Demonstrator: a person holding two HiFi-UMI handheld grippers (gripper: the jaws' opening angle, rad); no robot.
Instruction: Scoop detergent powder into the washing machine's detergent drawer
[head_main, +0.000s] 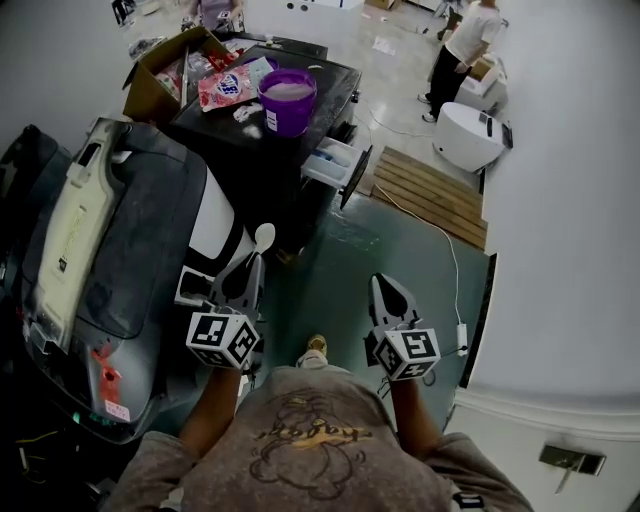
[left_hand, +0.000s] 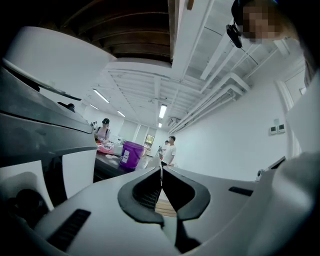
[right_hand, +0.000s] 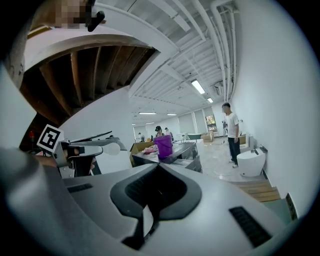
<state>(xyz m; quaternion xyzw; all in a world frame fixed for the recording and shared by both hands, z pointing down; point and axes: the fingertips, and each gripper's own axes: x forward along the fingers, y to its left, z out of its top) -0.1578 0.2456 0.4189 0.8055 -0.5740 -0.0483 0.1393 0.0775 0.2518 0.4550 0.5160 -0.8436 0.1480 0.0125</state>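
Detergent tub (head_main: 287, 100) well ahead of fingers; scooping looks not yet begun. Left gripper (head_main: 256, 264) clamps white spoon (head_main: 264, 236); right gripper (head_main: 386, 287) fingers together, empty. Next: reach spoon into tub.

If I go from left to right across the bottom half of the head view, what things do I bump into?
The washing machine → left gripper, shut on a white spoon → right gripper, shut with nothing in it → white cable → white wall.
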